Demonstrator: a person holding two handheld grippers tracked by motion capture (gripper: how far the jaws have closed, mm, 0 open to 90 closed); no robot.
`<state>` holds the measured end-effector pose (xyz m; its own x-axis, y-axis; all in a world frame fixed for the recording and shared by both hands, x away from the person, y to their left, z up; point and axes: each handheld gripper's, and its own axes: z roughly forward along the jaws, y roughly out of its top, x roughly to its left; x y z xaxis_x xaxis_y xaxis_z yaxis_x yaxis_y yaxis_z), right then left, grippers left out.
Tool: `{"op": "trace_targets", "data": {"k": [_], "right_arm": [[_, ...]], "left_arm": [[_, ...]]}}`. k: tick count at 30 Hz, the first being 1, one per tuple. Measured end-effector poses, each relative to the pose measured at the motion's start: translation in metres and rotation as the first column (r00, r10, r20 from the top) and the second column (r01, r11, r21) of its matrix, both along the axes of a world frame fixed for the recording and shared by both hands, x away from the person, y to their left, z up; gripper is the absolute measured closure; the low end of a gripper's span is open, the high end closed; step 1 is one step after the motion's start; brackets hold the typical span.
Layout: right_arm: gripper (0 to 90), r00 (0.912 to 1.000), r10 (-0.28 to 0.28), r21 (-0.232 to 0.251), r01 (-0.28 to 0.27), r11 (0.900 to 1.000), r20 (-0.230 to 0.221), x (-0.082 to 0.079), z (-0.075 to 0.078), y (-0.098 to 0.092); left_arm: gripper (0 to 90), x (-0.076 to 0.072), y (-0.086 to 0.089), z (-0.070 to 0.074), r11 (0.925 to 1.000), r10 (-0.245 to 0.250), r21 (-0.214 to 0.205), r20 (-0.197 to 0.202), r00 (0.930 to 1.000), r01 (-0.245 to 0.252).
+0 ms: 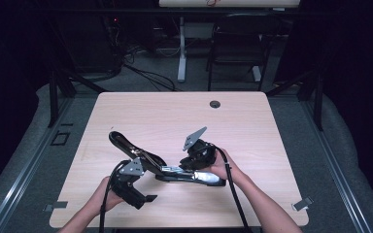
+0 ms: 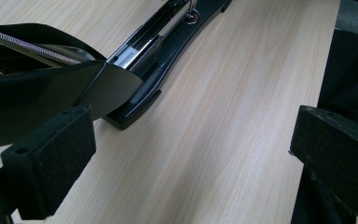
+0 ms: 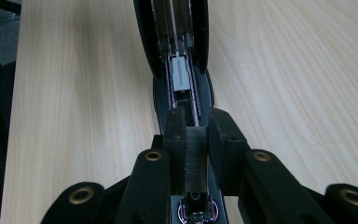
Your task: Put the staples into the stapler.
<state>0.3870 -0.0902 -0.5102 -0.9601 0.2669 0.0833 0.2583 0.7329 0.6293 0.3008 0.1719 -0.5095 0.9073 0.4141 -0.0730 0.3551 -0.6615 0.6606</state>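
Left gripper: nearest the table's front edge, held in the person's left hand. In its own view the 2 black jaws stand wide apart with only bare wood between them, gripping nothing.

Left gripper's pads: one sits just below the raised stapler lid; I cannot tell whether it touches.

Right gripper: held in the person's right hand, just behind the stapler's base. The jaws are drawn narrow and clamp a grey strip of staples between the pads.

Strip of staples: upright between the 2 pads, directly over the open channel of the stapler.

Stapler: black, lying open on the front half of the table, between the 2 grippers. The base rests flat on the wood, running left to right in the high view.

Stapler lid: swung up and back, angled away toward the left, well off the base.

Staple channel: exposed metal rails with a pale grey pusher block sitting in it, beyond the gripped strip.

Table: light wood, with a small round cable hole near its far edge.

Beyond the table: a dark chair and a white desk leg on a grey floor, with cables trailing.
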Motion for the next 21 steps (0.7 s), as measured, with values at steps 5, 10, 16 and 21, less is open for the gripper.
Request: {"op": "trace_targets", "data": {"k": [5, 10, 16, 21], "right_arm": [[78.1, 0.9999, 0.007, -0.009, -0.008, 0.9999, -0.007, 0.0004, -0.0018, -0.0004], [78.0, 0.9999, 0.009, -0.011, -0.009, 0.9999, -0.013, 0.0004, -0.0033, -0.0008], [78.0, 0.9996, 0.02, -0.029, -0.02, 0.9994, -0.02, 0.0013, -0.0064, -0.0006], [78.0, 0.9992, 0.027, -0.031, -0.028, 0.9991, -0.029, 0.0013, -0.0091, -0.0007]], "left_arm": [[0.0, 0.0, -0.0001, 0.0001, 1.0, 0.0, 0.001, 0.0, 1.0, 0.0], [0.0, 0.0002, -0.0005, -0.0002, 1.0, -0.004, 0.001, -0.001, 1.0, 0.004], [0.0, 0.0001, -0.0006, -0.0004, 1.0, -0.004, 0.0, -0.003, 1.0, 0.004], [0.0, 0.0001, -0.0007, -0.0005, 1.0, -0.005, 0.0, -0.004, 1.0, 0.005]]}}
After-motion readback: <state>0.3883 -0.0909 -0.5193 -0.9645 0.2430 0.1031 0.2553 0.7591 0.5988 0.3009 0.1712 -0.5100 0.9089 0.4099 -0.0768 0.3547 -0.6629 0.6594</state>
